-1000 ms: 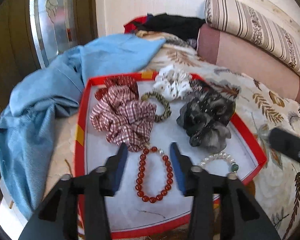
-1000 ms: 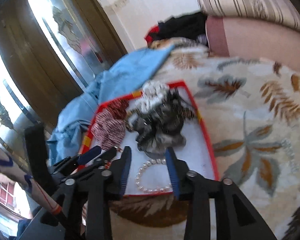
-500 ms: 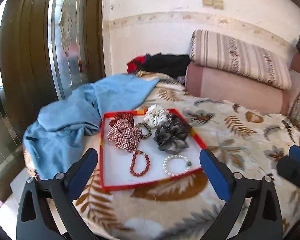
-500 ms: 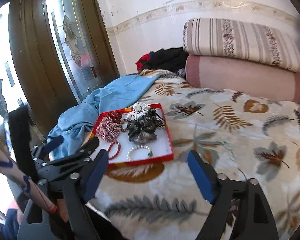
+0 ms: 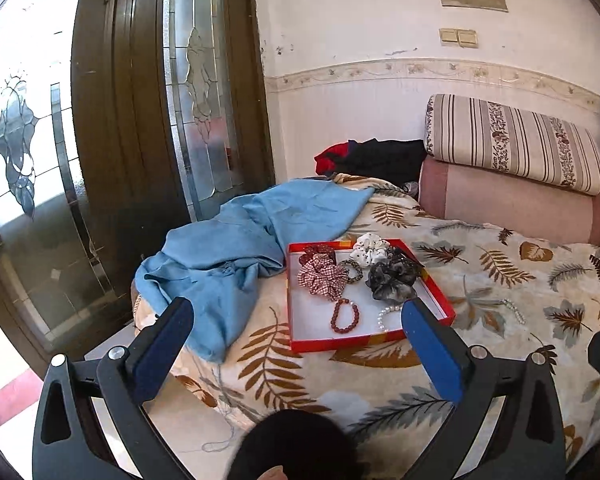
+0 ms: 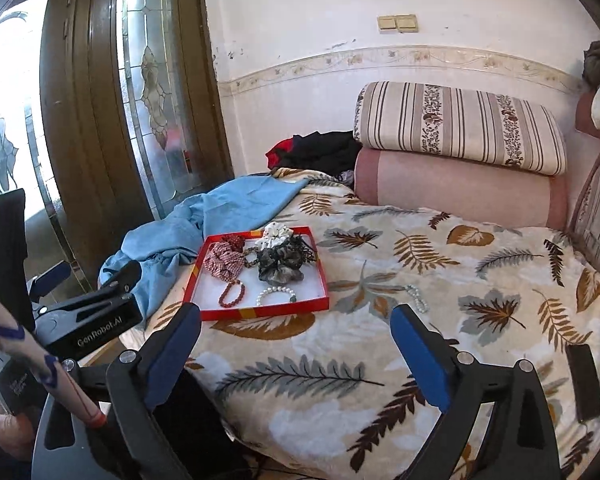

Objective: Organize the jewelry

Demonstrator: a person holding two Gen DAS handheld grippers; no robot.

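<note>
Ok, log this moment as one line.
left hand-held gripper: open, empty | right hand-held gripper: open, empty | red bracelet, pearl bracelet: in red tray | pearl strand: on blanket

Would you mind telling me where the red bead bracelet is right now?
The red bead bracelet lies in the red tray near its front edge, left of the pearl bracelet, just below the plaid scrunchie.

Tray (image 5: 370,345): red rim, white floor. Scrunchie (image 5: 324,276): red/white plaid. Bracelet (image 5: 345,316): red beads. Cloth (image 5: 240,256): blue.
</note>
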